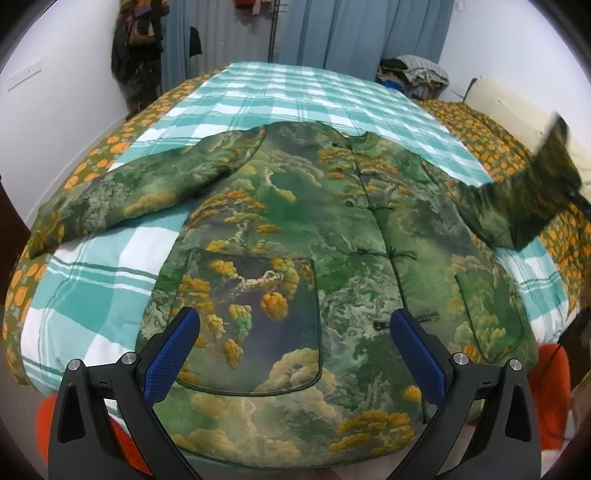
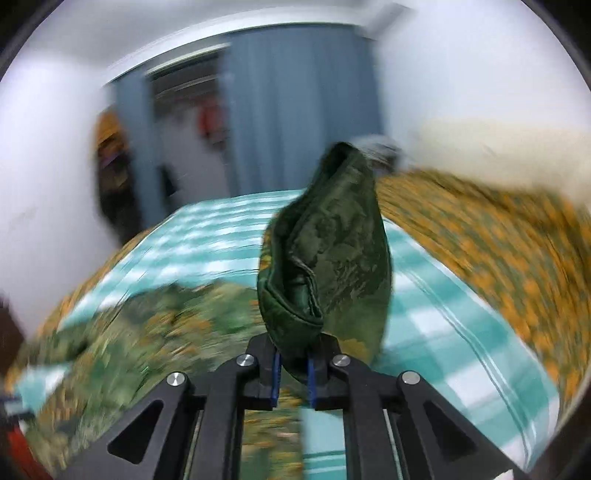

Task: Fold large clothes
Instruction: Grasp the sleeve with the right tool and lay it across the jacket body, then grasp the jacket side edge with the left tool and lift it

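Note:
A large padded jacket (image 1: 314, 258) with a green and yellow landscape print lies front up on the bed, buttoned down the middle. Its left sleeve (image 1: 122, 192) lies spread out to the left. My left gripper (image 1: 295, 325) is open and empty, hovering over the jacket's lower hem between the two pockets. My right gripper (image 2: 293, 373) is shut on the cuff of the right sleeve (image 2: 332, 258) and holds it up off the bed; that lifted sleeve also shows in the left wrist view (image 1: 524, 199). The right wrist view is motion-blurred.
The bed has a teal and white checked cover (image 1: 295, 96) over an orange-flowered sheet (image 1: 491, 136). A pile of clothes (image 1: 413, 72) sits at the far right corner. Blue curtains (image 1: 351, 33) and hanging dark clothes (image 1: 136, 55) stand behind. A cream pillow (image 1: 509, 107) is at the right.

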`<control>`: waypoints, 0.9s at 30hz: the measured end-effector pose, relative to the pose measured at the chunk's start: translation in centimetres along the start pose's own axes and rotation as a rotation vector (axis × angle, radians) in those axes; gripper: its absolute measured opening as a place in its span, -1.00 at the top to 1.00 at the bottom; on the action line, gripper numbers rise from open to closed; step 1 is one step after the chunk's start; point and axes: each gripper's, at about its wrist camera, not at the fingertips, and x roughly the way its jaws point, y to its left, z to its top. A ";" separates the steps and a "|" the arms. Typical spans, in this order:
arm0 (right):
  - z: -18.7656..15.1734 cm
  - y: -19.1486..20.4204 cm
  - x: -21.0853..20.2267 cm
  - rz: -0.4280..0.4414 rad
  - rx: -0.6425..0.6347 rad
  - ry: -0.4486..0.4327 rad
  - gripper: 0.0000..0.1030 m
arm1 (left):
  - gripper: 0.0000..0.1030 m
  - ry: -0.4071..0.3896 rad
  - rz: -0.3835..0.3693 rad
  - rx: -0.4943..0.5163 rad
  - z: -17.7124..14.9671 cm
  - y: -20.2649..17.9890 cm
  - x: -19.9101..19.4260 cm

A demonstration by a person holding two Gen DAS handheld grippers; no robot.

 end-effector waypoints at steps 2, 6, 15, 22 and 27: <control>-1.1 4.4 0.6 0.023 -0.122 0.002 0.80 | -0.99 -0.002 0.003 -0.003 -0.1 0.3 -0.2; -5.1 10.1 2.6 0.082 -0.233 0.069 0.80 | -0.99 0.006 0.000 -0.039 -0.4 1.4 -0.2; -13.2 13.9 4.3 0.183 -0.247 0.302 0.31 | -0.99 0.037 -0.108 -0.041 0.1 -0.3 1.5; -13.5 12.0 0.6 0.301 -0.227 0.327 -0.21 | -0.99 0.151 -0.393 -0.050 2.8 -4.9 4.4; -13.4 8.6 -1.5 0.248 -0.117 0.294 -0.26 | -0.84 0.267 -0.493 0.003 3.8 -10.9 9.7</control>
